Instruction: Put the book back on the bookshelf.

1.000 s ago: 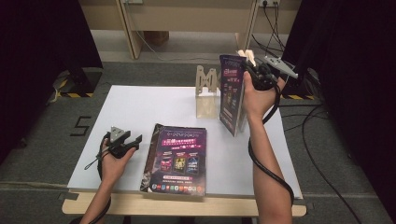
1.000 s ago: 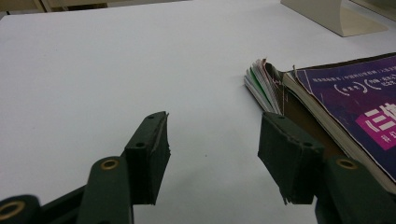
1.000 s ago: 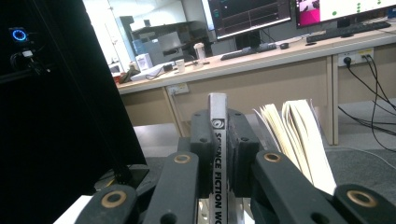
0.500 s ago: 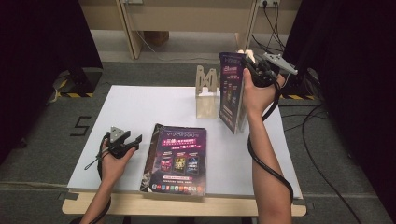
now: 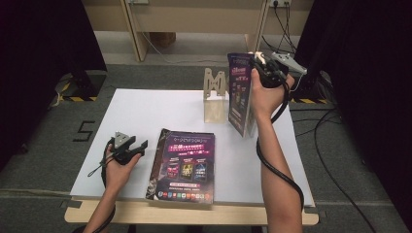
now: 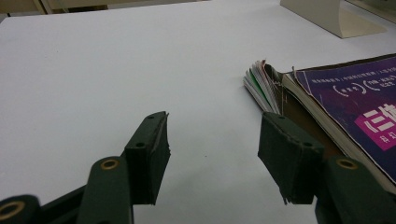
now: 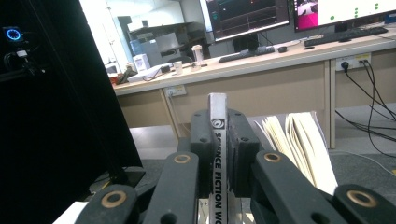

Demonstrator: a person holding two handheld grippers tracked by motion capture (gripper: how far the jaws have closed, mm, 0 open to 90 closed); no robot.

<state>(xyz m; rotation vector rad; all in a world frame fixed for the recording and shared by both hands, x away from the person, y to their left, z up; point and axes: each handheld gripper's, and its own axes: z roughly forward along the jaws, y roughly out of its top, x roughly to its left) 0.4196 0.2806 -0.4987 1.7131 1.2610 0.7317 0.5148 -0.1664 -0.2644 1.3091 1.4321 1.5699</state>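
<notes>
The right gripper point(image 5: 262, 68) clamps an upright magazine point(image 5: 240, 94) by its spine, near the stand point(image 5: 215, 92). The left gripper point(image 5: 128, 148) rests on the table point(image 5: 145, 111) — jaws wide, nothing between them — beside the stack point(image 5: 184, 165).

Purple covers with pink panels on both magazines point(image 5: 184, 160) point(image 5: 239, 94) — white table point(image 5: 145, 111), beige stand point(image 5: 215, 97).

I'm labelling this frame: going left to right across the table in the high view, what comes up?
Left tool → magazine stack lying flat → wooden bookstand → upright magazine → right tool clamped on its spine.
</notes>
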